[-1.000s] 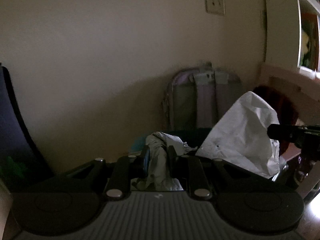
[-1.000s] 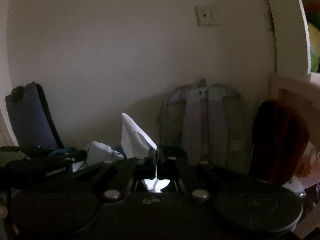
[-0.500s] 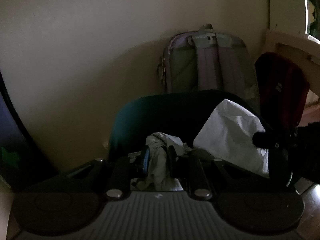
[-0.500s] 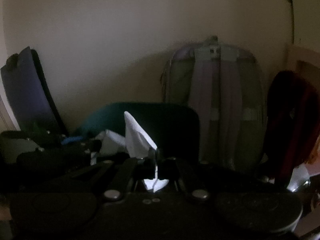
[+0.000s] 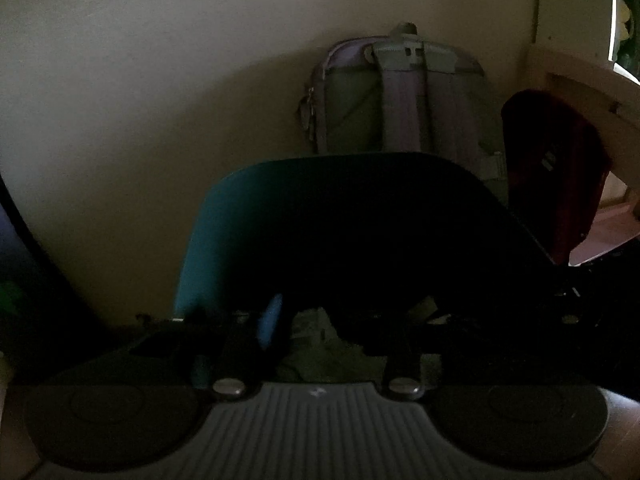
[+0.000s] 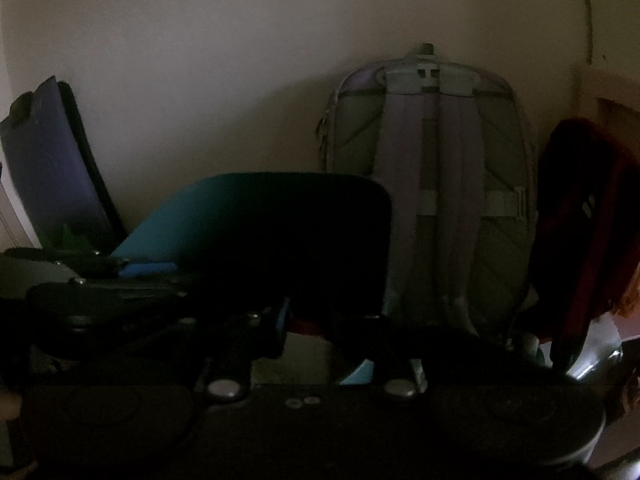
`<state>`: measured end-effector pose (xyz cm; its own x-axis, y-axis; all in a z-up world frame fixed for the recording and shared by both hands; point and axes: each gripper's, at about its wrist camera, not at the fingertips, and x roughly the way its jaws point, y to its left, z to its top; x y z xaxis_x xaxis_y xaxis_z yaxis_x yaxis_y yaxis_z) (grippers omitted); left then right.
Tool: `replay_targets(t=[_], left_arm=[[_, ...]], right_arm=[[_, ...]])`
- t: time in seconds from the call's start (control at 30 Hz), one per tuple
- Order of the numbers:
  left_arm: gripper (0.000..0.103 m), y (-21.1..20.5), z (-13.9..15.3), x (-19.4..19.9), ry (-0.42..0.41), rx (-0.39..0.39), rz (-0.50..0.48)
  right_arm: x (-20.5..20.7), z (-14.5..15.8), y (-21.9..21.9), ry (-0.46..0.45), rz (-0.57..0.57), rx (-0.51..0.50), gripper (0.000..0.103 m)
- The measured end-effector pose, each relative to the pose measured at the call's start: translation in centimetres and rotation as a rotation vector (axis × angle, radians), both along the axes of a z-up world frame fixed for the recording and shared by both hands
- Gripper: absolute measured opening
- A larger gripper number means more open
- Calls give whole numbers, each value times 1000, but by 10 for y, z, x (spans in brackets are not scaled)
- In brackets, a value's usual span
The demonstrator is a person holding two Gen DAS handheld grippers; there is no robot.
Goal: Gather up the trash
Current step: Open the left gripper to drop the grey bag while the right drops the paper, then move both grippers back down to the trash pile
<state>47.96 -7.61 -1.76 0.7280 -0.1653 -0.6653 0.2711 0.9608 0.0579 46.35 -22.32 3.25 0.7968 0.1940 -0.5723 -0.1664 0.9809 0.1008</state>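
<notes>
A teal trash bin (image 5: 224,240) stands open right in front of both grippers; its dark inside fills the middle of both views, and it also shows in the right wrist view (image 6: 176,216). My left gripper (image 5: 320,320) is open over the bin mouth, with crumpled grey-white paper (image 5: 316,332) lying loose between its spread fingers. My right gripper (image 6: 316,328) is open too, with a pale scrap (image 6: 304,356) showing low between its fingers. The left gripper (image 6: 120,280) shows at the left of the right wrist view.
A grey and lilac backpack (image 5: 396,100) leans on the cream wall behind the bin. A dark red bag (image 5: 556,168) hangs at the right. A dark blue upright object (image 6: 48,160) stands at the left. The scene is very dim.
Both grippers moved down and forward to the bin mouth. Both were shut on white paper and have now opened; the large white sheet is out of sight.
</notes>
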Motion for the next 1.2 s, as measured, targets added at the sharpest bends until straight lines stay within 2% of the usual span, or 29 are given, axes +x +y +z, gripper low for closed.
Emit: replay_targets(t=[0.03, 0.07, 0.5, 0.8, 0.87, 0.97, 1.2], left_arm=[[64, 1, 1, -3, -14, -3, 2], [66, 1, 3, -7, -28, -6, -1], [67, 8, 30, -45, -76, -15, -35], [67, 26, 41, -95, -90, -21, -47], [69, 31, 40, -106, -88, -23, -47], [79, 37, 37, -123, -90, -19, -43], [79, 49, 17, -151, -47, -18, -74]], right_arm=[[0, 0, -2, -2, -3, 5, 25], [-2, 1, -3, -5, -5, 11, 27], [-52, 19, -14, -41, 28, 52, 40], [-98, 21, -19, -42, 49, 80, 47], [-108, 19, -18, -38, 55, 86, 49], [-123, 12, -17, -26, 64, 92, 50], [-156, -27, -14, 31, 70, 105, 52]])
